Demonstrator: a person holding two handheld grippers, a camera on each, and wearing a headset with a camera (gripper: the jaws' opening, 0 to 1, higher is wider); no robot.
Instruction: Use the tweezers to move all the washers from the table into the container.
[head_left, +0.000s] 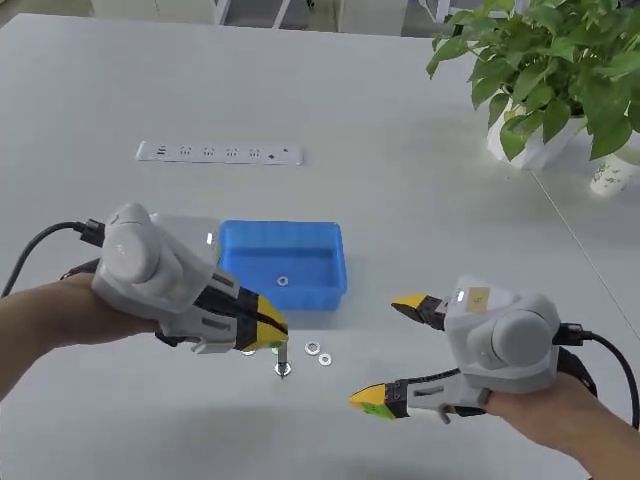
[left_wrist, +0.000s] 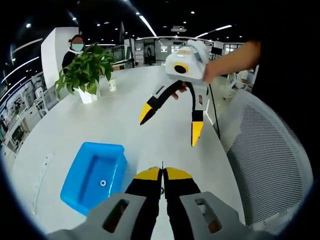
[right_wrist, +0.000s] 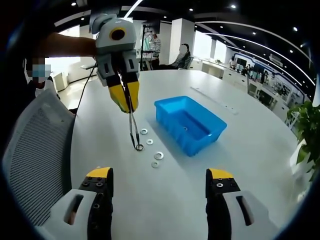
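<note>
One grey table carries everything. A plant stands at its far right corner, well apart from the work. Near the middle sits the blue bin, with one washer lying on its floor. The left gripper hangs just in front of the bin, jaws pressed together on the tweezers, which point down at the table. The right gripper is off to the right, jaws wide apart and holding nothing. A power strip lies beyond the bin. The tweezer tips meet a second washer on the table, with loose washers scattered just beside it, near the bin's front wall.
</note>
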